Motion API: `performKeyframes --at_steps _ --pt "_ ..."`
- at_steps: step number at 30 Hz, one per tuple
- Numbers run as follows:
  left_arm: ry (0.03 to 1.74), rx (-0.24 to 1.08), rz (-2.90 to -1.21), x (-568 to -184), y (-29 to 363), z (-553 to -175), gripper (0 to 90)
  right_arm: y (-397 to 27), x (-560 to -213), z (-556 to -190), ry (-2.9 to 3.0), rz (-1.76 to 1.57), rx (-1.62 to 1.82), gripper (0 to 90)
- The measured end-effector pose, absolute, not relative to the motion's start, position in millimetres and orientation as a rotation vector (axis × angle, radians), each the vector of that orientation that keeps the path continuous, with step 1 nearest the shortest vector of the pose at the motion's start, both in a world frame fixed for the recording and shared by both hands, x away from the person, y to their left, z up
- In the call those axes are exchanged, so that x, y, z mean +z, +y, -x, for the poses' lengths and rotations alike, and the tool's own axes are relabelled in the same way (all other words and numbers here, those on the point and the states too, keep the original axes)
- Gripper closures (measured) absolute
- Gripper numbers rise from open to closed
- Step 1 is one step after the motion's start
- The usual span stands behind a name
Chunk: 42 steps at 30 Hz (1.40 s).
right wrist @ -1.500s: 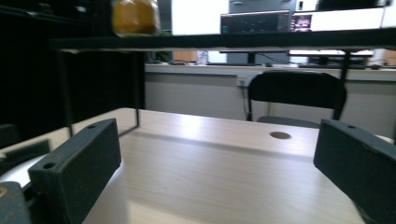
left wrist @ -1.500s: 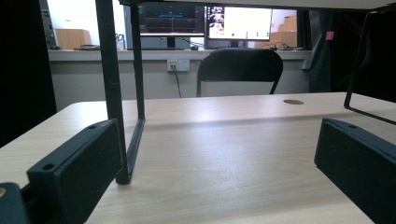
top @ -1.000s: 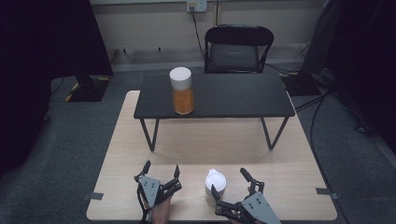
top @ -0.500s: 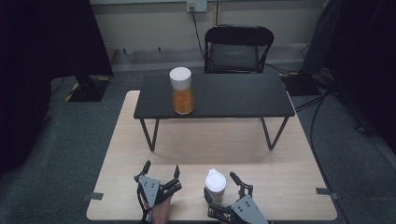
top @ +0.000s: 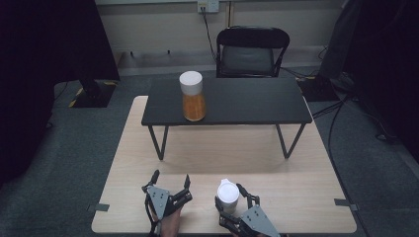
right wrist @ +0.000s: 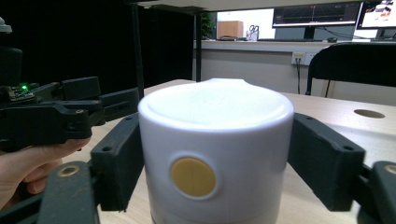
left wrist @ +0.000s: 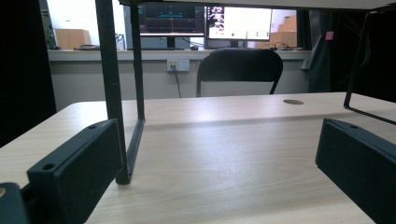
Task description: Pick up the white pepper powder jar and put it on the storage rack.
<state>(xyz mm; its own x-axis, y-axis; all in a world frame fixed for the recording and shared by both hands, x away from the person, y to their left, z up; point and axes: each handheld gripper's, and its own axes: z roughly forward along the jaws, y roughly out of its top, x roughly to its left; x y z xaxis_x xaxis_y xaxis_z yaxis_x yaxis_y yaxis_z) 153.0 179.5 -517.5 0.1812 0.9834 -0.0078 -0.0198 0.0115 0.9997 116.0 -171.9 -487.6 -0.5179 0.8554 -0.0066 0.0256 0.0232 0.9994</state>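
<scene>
A white-lidded jar (top: 192, 96) holding something orange stands on the black shelf (top: 227, 101) over the far half of the worktop (top: 296, 163). A white canister (top: 228, 193) stands near the front edge; its contents are hidden. The right gripper (top: 232, 197) has just been closing, and its pads now press on both sides of the canister (right wrist: 215, 154), whose yellow dot faces the right gripper view. The left gripper (top: 170, 180) stands spread wide just beside it, grasping nothing.

We see a white lidded cup (right wrist: 215, 154) with a round yellow dot, black tongs, a pale wood-grain surface (top: 296, 168), a black low shelf (top: 247, 101) and an orange-filled, white-capped jar (top: 192, 96).
</scene>
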Motion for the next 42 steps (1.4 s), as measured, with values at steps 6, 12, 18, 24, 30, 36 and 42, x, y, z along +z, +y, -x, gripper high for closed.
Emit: performKeyframes --at_steps 6,12,18,24,30,36,42 --pt "1.064 1.078 -1.268 -517 179 -153 0.0 -170 -489 -117 1.635 -0.895 1.567 29.6" --pt "1.064 1.077 -1.268 -518 179 -153 0.1 -168 -490 -116 1.629 -0.883 1.555 29.9" --pt "1.064 1.077 -1.267 -518 179 -153 0.1 -168 -487 -116 1.640 -0.885 1.548 30.0" --pt "1.064 1.077 -1.267 -517 179 -153 0.2 -169 -483 -118 1.653 -0.897 1.545 30.1" --pt "1.064 1.077 -1.268 -517 179 -153 0.2 -171 -480 -117 1.645 -0.899 1.555 30.2" --pt "1.064 1.077 -1.267 -518 179 -153 0.1 -173 -475 -118 1.660 -0.901 1.548 30.2" --pt "1.064 1.076 -1.267 -518 180 -153 0.0 -177 -467 -118 1.659 -0.902 1.545 30.2"
